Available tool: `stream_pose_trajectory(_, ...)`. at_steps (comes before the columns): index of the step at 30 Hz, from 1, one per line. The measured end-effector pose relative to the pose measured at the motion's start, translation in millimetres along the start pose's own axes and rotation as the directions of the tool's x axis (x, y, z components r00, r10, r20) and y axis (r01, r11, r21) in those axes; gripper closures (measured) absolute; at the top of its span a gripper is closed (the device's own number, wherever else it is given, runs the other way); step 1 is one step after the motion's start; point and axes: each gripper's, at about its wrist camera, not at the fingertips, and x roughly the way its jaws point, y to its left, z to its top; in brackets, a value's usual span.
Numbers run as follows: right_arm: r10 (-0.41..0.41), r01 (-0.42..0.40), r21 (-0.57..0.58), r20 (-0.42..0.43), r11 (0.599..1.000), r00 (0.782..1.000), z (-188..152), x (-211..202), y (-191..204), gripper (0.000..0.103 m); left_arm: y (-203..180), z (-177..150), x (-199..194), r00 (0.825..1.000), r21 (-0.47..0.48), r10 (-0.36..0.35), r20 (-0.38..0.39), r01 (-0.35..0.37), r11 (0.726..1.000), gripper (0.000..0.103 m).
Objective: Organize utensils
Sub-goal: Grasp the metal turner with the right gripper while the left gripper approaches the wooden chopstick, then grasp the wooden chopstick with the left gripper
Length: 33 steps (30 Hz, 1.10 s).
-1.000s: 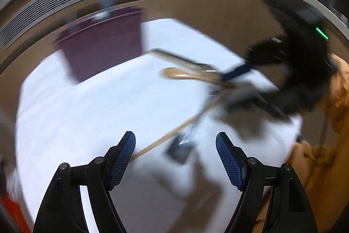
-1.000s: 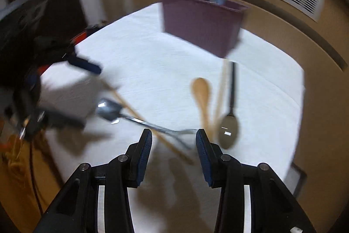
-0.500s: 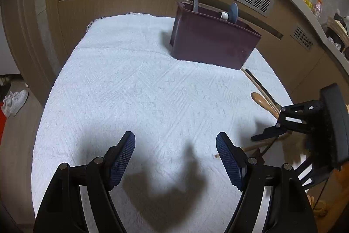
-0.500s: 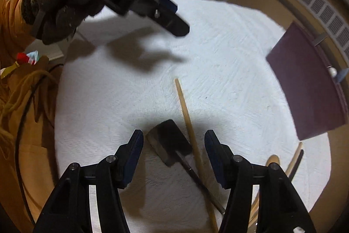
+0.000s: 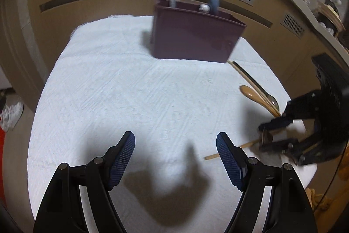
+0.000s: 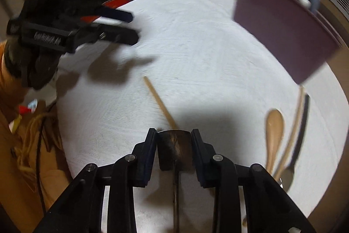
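Right claw (image 6: 174,141) clamped on the dark spatula (image 6: 174,151), low over the white surface (image 6: 196,47). Left claw (image 5: 175,158) wide apart, holding nothing. Purple holder (image 5: 194,36) far back.

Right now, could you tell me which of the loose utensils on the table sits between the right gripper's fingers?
The dark metal spatula: its blade sits between the right gripper fingers. The wooden spoon and metal spoon lie untouched farther right.
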Motion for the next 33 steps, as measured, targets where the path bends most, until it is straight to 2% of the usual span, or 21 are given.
stream_pose_trajectory(4, -0.041, 0.034, 0.165, 0.041, 0.986, 0.998, -16.3, -23.1, -35.0, 0.074, -38.7, 4.0, 2.8, 0.999, 0.142, -0.042, 0.003, 0.041, 0.989, 0.026)
stream_pose_trajectory(7, -0.060, 0.036, 0.265, 0.080, 0.964, 0.995, -34.3, -42.4, -56.5, 0.074, -76.6, 4.1, 6.8, 0.996, 0.313, -0.089, -0.012, 0.089, 0.946, 0.026)
stream_pose_trajectory(8, -0.073, 0.040, 0.305, 0.096, 0.951, 0.993, -37.6, -49.3, -69.3, 0.074, -92.5, 3.0, 9.3, 0.994, 0.389, -0.109, -0.026, 0.110, 0.915, 0.026)
stream_pose_trajectory(10, -0.081, 0.026, 0.384, 0.127, 0.923, 0.989, -50.5, -64.3, -86.3, 0.074, -124.0, -0.9, 14.9, 0.987, 0.534, -0.149, -0.052, 0.154, 0.831, 0.026)
stream_pose_trajectory(11, -0.089, 0.019, 0.423, 0.146, 0.906, 0.985, -58.6, -72.4, -95.4, 0.074, -143.1, -3.5, 19.9, 0.981, 0.610, -0.174, -0.082, 0.187, 0.770, 0.027)
stream_pose_trajectory(12, -0.109, 0.022, 0.456, 0.164, 0.890, 0.980, -66.7, -81.4, -104.0, 0.074, -154.7, -4.8, 23.9, 0.978, 0.646, -0.183, -0.104, 0.207, 0.735, 0.028)
stream_pose_trajectory(13, -0.126, 0.023, 0.486, 0.181, 0.874, 0.975, -74.6, -89.9, -111.5, 0.074, -169.4, -5.5, 30.3, 0.972, 0.679, -0.189, -0.138, 0.232, 0.697, 0.035)
stream_pose_trajectory(14, -0.141, 0.023, 0.509, 0.193, 0.860, 0.971, -81.1, -95.1, -114.0, 0.074, -181.3, -4.7, 37.1, 0.966, 0.693, -0.192, -0.175, 0.260, 0.672, 0.049)
stream_pose_trajectory(16, -0.165, 0.021, 0.552, 0.213, 0.834, 0.963, -95.7, -107.0, -123.6, 0.074, -197.3, -1.7, 48.1, 0.946, 0.691, -0.210, -0.247, 0.324, 0.646, 0.070)
stream_pose_trajectory(17, -0.170, 0.018, 0.564, 0.218, 0.826, 0.961, -99.0, -110.2, -124.4, 0.074, -206.8, 1.2, 55.5, 0.929, 0.681, -0.226, -0.292, 0.368, 0.633, 0.072)
stream_pose_trajectory(20, -0.193, 0.017, 0.594, 0.233, 0.804, 0.953, -112.5, -119.0, -130.0, 0.075, -219.4, 5.3, 67.1, 0.905, 0.667, -0.249, -0.345, 0.424, 0.613, 0.073)
stream_pose_trajectory(22, -0.196, 0.011, 0.604, 0.242, 0.797, 0.950, -120.7, -120.0, -129.5, 0.075, -224.7, 11.1, 76.9, 0.894, 0.649, -0.246, -0.376, 0.443, 0.619, 0.073)
stream_pose_trajectory(27, -0.188, -0.009, 0.591, 0.272, 0.806, 0.944, -125.1, -115.4, -124.5, 0.074, -233.5, 21.8, 100.4, 0.909, 0.674, -0.127, -0.396, 0.382, 0.632, 0.082)
stream_pose_trajectory(30, -0.184, -0.017, 0.583, 0.283, 0.812, 0.941, -125.6, -114.8, -124.4, 0.074, -235.4, 15.9, 110.4, 0.901, 0.686, -0.047, -0.431, 0.361, 0.632, 0.086)
stream_pose_trajectory(31, -0.183, -0.018, 0.581, 0.285, 0.814, 0.941, -125.7, -114.3, -124.2, 0.074, -236.2, 15.5, 110.2, 0.904, 0.687, -0.041, -0.425, 0.352, 0.636, 0.086)
stream_pose_trajectory(33, -0.183, -0.020, 0.579, 0.290, 0.815, 0.939, -126.4, -114.5, -123.9, 0.074, -238.5, 18.3, 113.0, 0.897, 0.667, -0.019, -0.441, 0.341, 0.663, 0.086)
